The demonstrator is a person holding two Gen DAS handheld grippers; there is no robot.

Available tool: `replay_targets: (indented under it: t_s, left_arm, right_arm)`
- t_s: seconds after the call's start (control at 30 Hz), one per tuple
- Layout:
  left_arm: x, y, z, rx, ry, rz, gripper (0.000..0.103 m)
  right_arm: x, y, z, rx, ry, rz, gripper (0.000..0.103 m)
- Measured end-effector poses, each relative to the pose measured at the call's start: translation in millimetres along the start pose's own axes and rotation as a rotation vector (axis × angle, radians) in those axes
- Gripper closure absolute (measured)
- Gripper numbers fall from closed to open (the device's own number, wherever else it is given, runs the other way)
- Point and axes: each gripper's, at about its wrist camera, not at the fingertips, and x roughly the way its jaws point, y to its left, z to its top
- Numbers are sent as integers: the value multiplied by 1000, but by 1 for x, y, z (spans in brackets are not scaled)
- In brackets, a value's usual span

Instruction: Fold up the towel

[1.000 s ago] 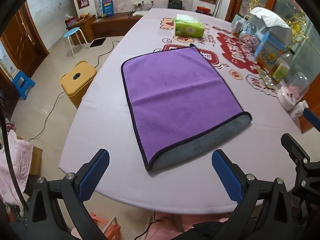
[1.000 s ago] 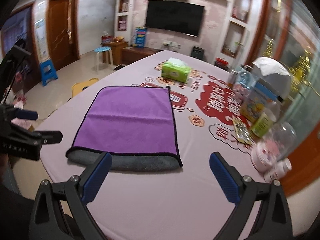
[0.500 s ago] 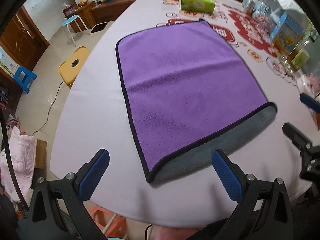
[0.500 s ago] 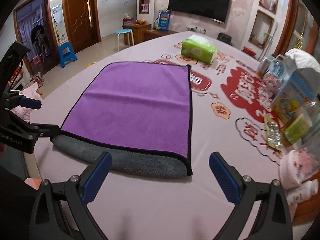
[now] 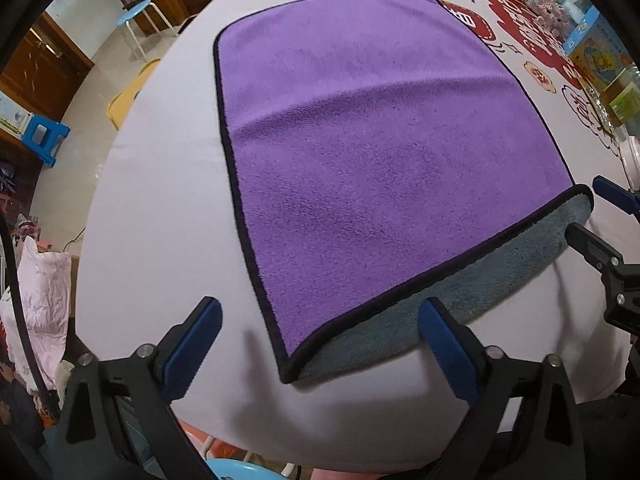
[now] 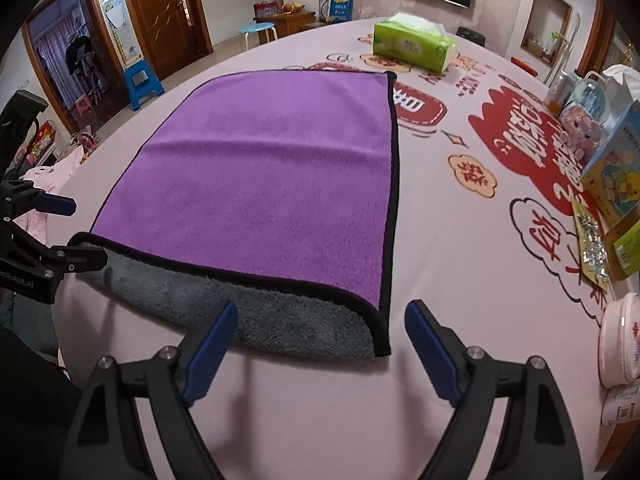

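A purple towel (image 5: 380,140) with black edging lies flat on the pale lilac tablecloth (image 5: 152,200), folded once, its grey underside (image 5: 460,300) showing along the near edge. It also shows in the right wrist view (image 6: 264,184). My left gripper (image 5: 316,344) is open just above the towel's near left corner. My right gripper (image 6: 320,344) is open just above the near right corner (image 6: 380,344). Each gripper shows at the edge of the other's view, the right one (image 5: 600,240) and the left one (image 6: 60,240).
A green tissue pack (image 6: 412,46) lies beyond the towel. Boxes, jars and bottles (image 6: 612,184) crowd the table's right side. The table's near edge (image 5: 280,448) is just below the grippers. Stools (image 5: 140,20) stand on the floor at left.
Both grippers have moved forward and down toward the towel's near edge, so the towel looks much larger. Both stay open. The towel has not moved.
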Motion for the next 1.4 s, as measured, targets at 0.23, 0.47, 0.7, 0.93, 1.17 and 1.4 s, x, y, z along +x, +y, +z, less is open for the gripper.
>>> replay_targets:
  t_s: [0.23, 0.47, 0.7, 0.93, 1.17, 1.4]
  left_arm:
    - [3, -5, 0, 18, 7, -16, 17]
    - [2, -11, -6, 36, 24, -33, 45]
    - [-2, -18, -11, 36, 41, -47, 70]
    - [-3, -11, -18, 1, 64, -90, 90]
    - [-4, 4, -22, -64, 71, -144, 95]
    - [-6, 20, -23, -89, 64, -189, 97]
  right_arm:
    - [6, 0, -2, -5, 22, 19, 33]
    - [4, -3, -5, -5, 24, 4, 50]
    - [-1, -5, -5, -14, 20, -6, 70]
    - [-6, -7, -8, -9, 17, -19, 90]
    - [-10, -10, -9, 3, 6, -26, 95]
    - [-17, -10, -8, 16, -14, -6, 97]
